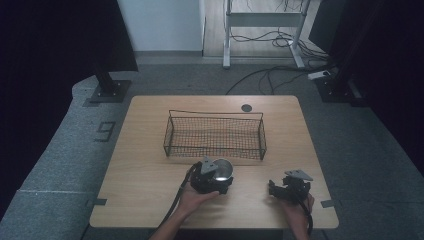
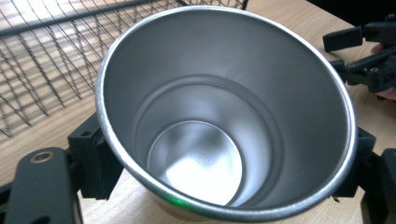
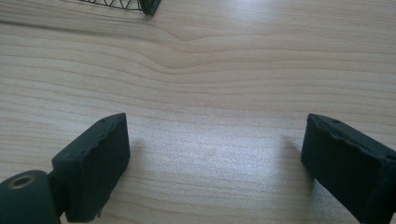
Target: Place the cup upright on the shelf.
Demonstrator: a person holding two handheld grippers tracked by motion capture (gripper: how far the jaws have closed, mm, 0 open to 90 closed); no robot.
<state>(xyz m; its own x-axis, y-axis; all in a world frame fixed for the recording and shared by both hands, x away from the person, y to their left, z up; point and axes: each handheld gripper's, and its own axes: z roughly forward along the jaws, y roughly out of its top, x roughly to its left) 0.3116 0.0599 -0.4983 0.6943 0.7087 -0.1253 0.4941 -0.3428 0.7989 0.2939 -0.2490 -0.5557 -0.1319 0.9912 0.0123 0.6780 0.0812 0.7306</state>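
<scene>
On the wooden counter (image 1: 145, 165), the left hand (image 1: 192, 200) holds the left hand-held gripper (image 1: 215, 176) near the front edge, a little left of centre, its cable trailing back toward the person. Its jaws are closed onto a steel cup (image 1: 222, 168), one on each side of the wall below the rim; in the left gripper view the cup (image 2: 224, 116) is upright and empty, its shiny bottom plainly visible, with a black jaw pressed against it at the lower left and another at the right edge. Whether the cup's base rests on the counter or hangs just above it cannot be told. Just behind the cup stands a black wire basket (image 1: 215, 134), empty, set across the middle of the counter; its mesh (image 2: 42, 60) shows at upper left in the left gripper view. Behind the basket a small dark round disc (image 1: 246, 107) sits in the counter top. Further right, near the front edge, the right hand (image 1: 298, 207) holds the right hand-held gripper (image 1: 275, 189), well apart from the cup. Its jaws are spread wide over bare wood (image 3: 210, 93), gripping nothing, with a corner of the basket (image 3: 150, 5) at the top edge.
</scene>
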